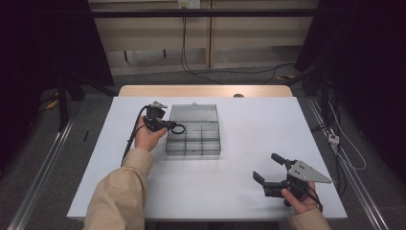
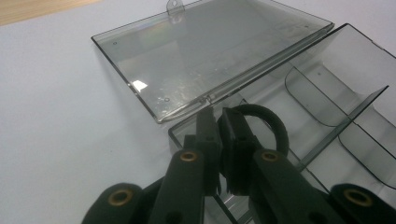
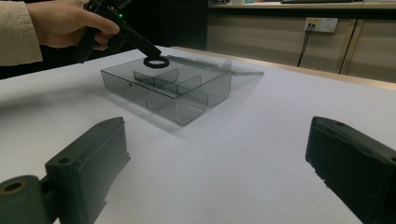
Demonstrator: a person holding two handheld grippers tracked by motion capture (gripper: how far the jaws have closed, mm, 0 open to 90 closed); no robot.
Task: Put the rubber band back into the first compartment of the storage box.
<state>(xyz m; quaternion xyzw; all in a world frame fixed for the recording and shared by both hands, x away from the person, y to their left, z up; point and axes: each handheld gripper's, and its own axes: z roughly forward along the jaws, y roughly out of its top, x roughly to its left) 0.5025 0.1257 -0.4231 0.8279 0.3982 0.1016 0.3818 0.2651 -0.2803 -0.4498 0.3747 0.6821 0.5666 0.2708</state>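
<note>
Mostly bare white table (image 1: 230, 187), open room at 3 and 6 o'clock of the smoky clear compartment box (image 1: 194, 139), which sits left of centre, lid (image 1: 194, 113) folded flat toward 12. Compartments look empty. Left gripper (image 1: 168, 125) jaws pinched on a black rubber ring (image 2: 261, 122), held over the box's near-left corner. Right gripper (image 1: 269, 167) at 4 o'clock, well apart, jaws wide, holding nothing.

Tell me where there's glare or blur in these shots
Left gripper view: a bright glare patch sits on the open lid of the clear box; the left gripper, shut on a black ring, looks soft. Right gripper view: the near fingers are blurred. High view: dark surroundings.
</note>
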